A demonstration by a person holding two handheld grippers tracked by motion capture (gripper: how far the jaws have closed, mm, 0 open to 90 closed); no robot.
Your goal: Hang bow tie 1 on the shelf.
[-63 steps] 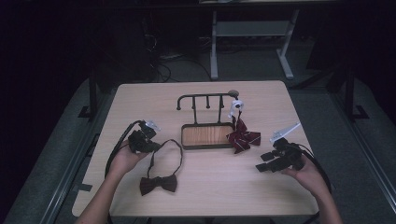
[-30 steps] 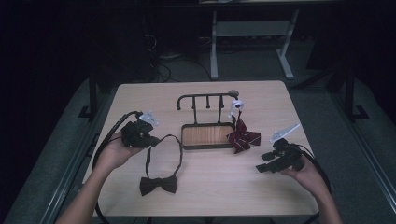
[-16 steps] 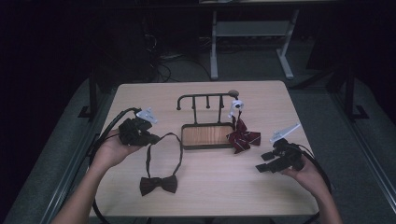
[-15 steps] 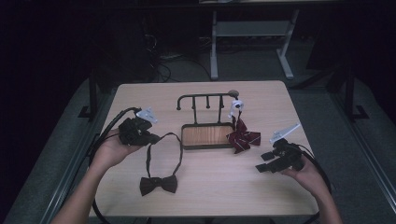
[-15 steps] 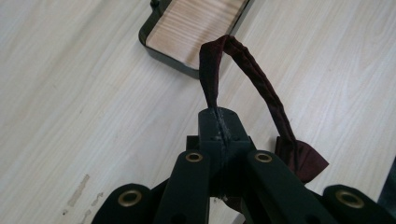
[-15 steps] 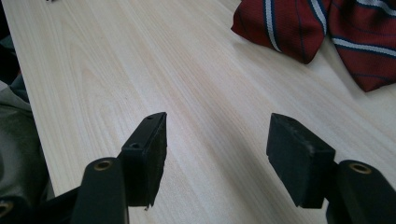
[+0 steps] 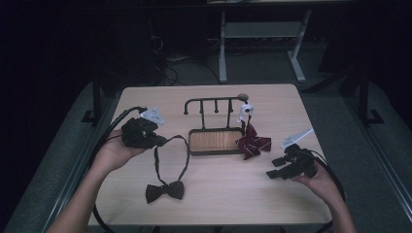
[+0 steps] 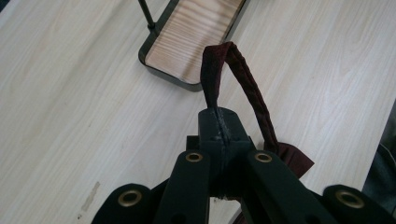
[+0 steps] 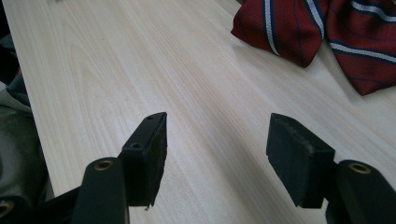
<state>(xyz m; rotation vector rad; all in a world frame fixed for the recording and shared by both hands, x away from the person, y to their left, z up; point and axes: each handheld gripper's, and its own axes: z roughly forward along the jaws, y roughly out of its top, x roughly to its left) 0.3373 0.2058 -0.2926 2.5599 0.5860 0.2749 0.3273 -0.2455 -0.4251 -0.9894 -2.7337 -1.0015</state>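
Left gripper (image 7: 154,141) has pulled back and up, jaws clamped on the dark bow tie's (image 7: 165,190) strap — probably headed for the rack (image 7: 214,103). Right gripper (image 7: 278,168) sits open, idle.

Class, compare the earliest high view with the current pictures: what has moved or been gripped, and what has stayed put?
The left gripper, shut on the strap of the dark bow tie, has drawn away from the bow towards the table's left and far side, pulling the loop longer. The right gripper, open, the striped bow tie and the stand stayed as they were.
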